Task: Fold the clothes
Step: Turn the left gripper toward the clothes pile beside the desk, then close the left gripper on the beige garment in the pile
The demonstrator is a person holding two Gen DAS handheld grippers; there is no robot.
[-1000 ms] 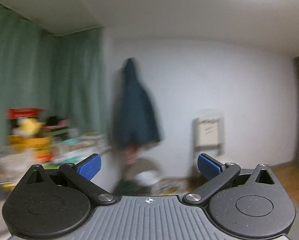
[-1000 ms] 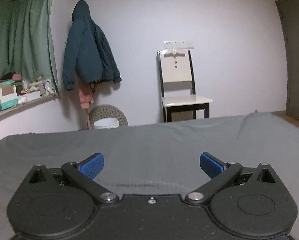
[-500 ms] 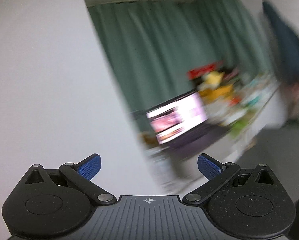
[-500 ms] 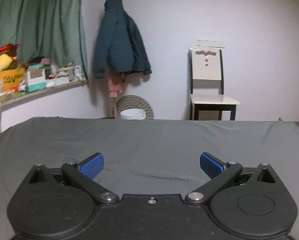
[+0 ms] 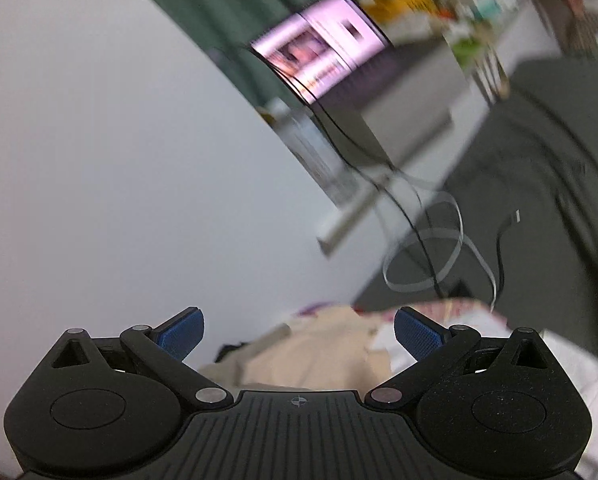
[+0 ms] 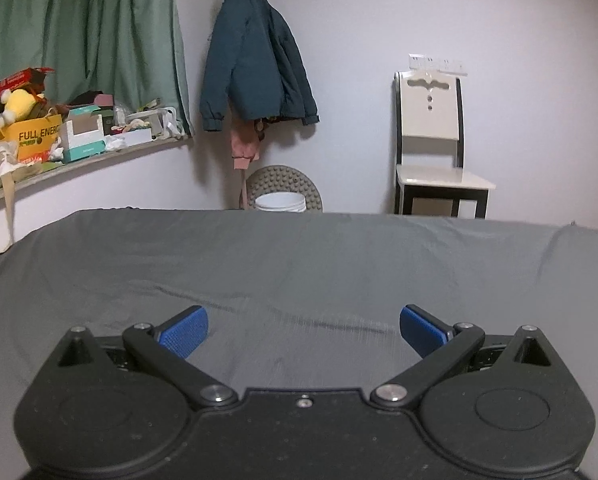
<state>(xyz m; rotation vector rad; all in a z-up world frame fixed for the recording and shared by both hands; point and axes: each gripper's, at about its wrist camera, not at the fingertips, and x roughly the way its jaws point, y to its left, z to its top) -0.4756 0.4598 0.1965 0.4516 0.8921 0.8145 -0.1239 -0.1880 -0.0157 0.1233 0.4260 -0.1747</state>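
In the blurred, tilted left wrist view, my left gripper (image 5: 299,332) is open with nothing between its blue pads. Just beyond and below it lies a heap of clothes: a beige garment (image 5: 311,360) with white and pink cloth (image 5: 471,316) beside it. My right gripper (image 6: 303,330) is open too, hovering low over a bare grey bed sheet (image 6: 299,256). No garment lies on the sheet in the right wrist view.
Left wrist view: a white wall (image 5: 119,180), a lit screen (image 5: 323,52), and loose cables (image 5: 427,248) on the grey sheet. Right wrist view: a dark jacket (image 6: 255,64) on the far wall, a white chair (image 6: 431,148), a bucket (image 6: 281,200), a cluttered shelf (image 6: 59,136) under green curtains.
The left gripper has swung sharply left and down, from the far wall to the screen, then onto the clothes heap. The right gripper panned slightly right and stays open.
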